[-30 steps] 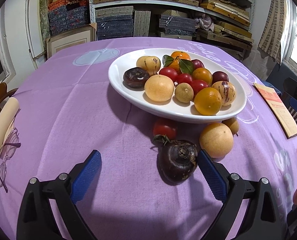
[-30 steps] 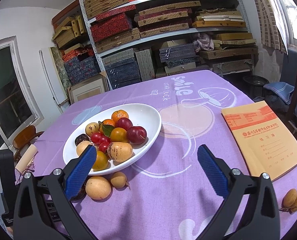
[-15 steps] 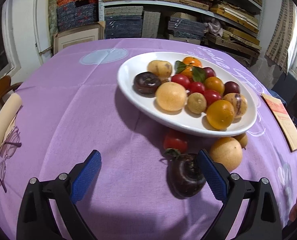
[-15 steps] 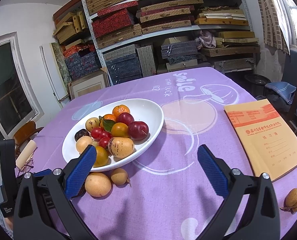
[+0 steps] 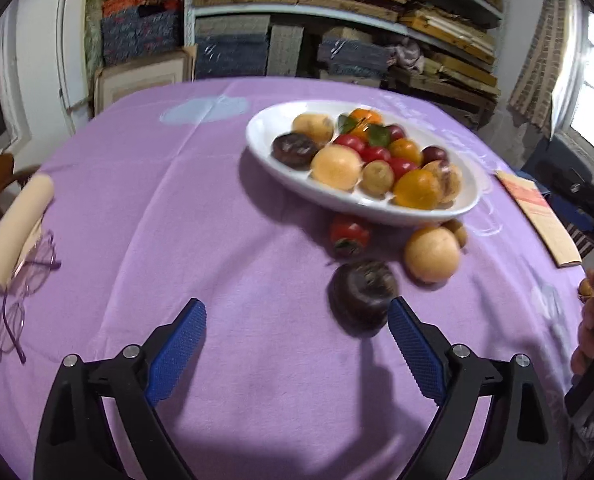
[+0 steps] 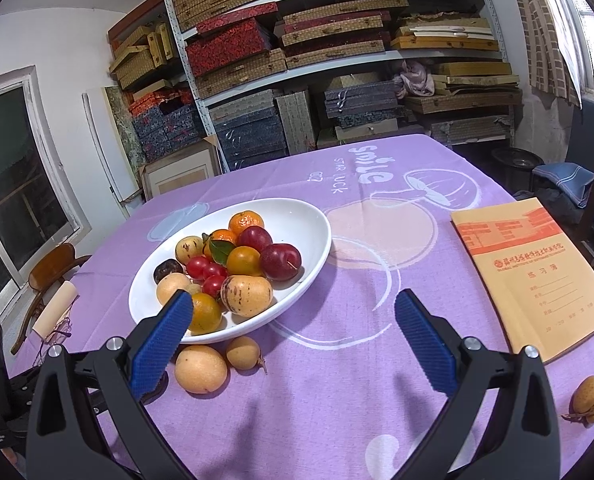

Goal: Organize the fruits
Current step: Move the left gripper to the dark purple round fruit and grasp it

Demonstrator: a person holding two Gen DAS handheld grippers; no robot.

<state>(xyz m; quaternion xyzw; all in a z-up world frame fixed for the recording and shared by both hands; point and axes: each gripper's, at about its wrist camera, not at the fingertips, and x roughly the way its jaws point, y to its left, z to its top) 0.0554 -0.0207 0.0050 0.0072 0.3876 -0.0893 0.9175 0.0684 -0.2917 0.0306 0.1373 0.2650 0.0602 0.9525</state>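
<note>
A white oval bowl [image 5: 265,152] [image 6: 313,220] full of mixed fruit stands on the purple tablecloth. In front of it lie a dark purple mangosteen [image 5: 363,290], a red tomato [image 5: 349,234], a round yellow fruit [image 5: 431,254] [image 6: 200,368] and a small tan fruit [image 5: 457,230] [image 6: 243,352]. My left gripper [image 5: 297,320] is open and empty, its right finger close beside the mangosteen. My right gripper [image 6: 293,322] is open and empty above the cloth right of the bowl. A pair of small tan fruits [image 6: 591,398] lies at the right edge.
An orange exercise book [image 6: 529,272] [image 5: 537,212] lies on the right of the table. Glasses [image 5: 21,292] and a cream roll [image 5: 17,232] lie at the left edge. A wooden chair [image 6: 53,272] stands left; shelves of boxes [image 6: 337,60] fill the back wall.
My left gripper has drawn back and swung left, so the bowl and loose fruits sit farther away and to the right. My right gripper has moved slightly closer to the bowl.
</note>
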